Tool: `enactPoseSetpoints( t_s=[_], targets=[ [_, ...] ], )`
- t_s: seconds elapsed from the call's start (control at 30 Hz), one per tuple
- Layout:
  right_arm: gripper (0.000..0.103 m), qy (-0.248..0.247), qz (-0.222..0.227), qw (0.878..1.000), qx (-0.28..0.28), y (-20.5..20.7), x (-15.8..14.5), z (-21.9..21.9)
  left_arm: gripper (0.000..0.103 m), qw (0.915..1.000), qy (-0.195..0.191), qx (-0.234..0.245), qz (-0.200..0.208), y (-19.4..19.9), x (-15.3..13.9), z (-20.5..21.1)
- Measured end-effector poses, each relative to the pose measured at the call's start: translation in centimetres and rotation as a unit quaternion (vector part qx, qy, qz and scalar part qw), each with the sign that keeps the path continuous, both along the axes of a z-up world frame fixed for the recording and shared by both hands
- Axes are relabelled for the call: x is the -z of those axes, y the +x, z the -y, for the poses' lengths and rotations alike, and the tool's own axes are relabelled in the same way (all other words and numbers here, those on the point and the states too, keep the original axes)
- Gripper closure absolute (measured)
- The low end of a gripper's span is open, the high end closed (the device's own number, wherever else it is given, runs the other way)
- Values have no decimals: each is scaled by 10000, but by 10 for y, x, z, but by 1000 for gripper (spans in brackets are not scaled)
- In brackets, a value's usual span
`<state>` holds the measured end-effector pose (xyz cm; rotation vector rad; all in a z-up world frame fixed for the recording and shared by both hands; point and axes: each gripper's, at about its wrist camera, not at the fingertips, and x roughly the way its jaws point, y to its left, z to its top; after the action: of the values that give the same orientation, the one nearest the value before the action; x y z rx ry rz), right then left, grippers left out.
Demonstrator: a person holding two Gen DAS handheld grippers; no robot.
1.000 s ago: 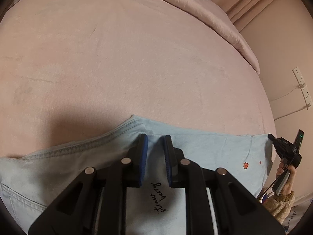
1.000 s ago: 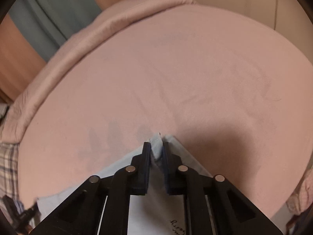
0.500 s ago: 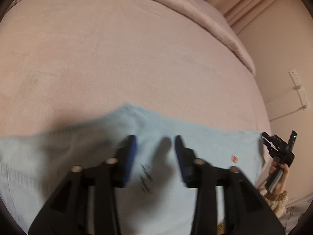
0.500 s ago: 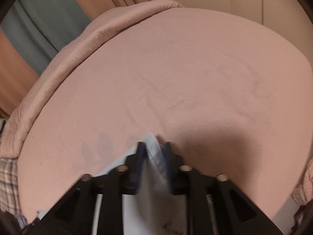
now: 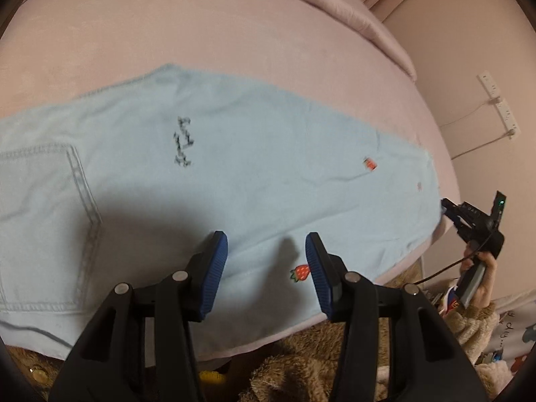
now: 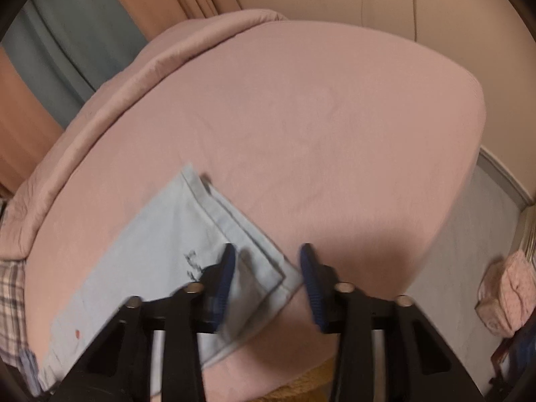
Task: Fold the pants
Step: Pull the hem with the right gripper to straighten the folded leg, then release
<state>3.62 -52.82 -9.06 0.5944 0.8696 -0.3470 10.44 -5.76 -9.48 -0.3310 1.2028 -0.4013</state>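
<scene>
Light blue denim pants (image 5: 234, 154) lie flat on the pink bed, folded lengthwise, with black script, small strawberry marks and a stitched back pocket (image 5: 43, 221) at the left. My left gripper (image 5: 266, 261) is open and empty, lifted above the pants' near edge. My right gripper (image 6: 268, 274) is open and empty above the hem end of the pants (image 6: 187, 244), where the leg cuffs lie stacked. The right gripper also shows in the left wrist view (image 5: 469, 221), at the right end of the pants.
The pink bed (image 6: 318, 117) stretches far beyond the pants, with a rolled pink duvet (image 5: 301, 0) along its far side. A brown fuzzy blanket (image 5: 301, 368) lies below the near bed edge. A power strip (image 5: 499, 104) hangs on the right wall.
Both grippers opened, let go of the pants and pulled back and up. The pants now lie flat on the bed.
</scene>
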Motion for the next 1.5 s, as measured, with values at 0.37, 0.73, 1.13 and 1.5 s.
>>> enactPoseSetpoints(
  t_s=[0.37, 0.73, 1.13, 1.5],
  targets=[
    [102, -601, 100, 9979, 219, -15, -9, -5, 55, 10000, 32, -80, 32, 2, 9, 7],
    [103, -438, -96, 9974, 562, -24, 12, 11, 55, 9993, -268, 174, -187, -19, 0, 8],
    [65, 340, 522, 9979, 149, -52, 6, -19, 27, 9992, -67, 394, -26, -18, 10, 28],
    [65, 546, 501, 9969, 245, -27, 27, -13, 23, 9990, -295, 309, -110, -20, 13, 19]
  ],
)
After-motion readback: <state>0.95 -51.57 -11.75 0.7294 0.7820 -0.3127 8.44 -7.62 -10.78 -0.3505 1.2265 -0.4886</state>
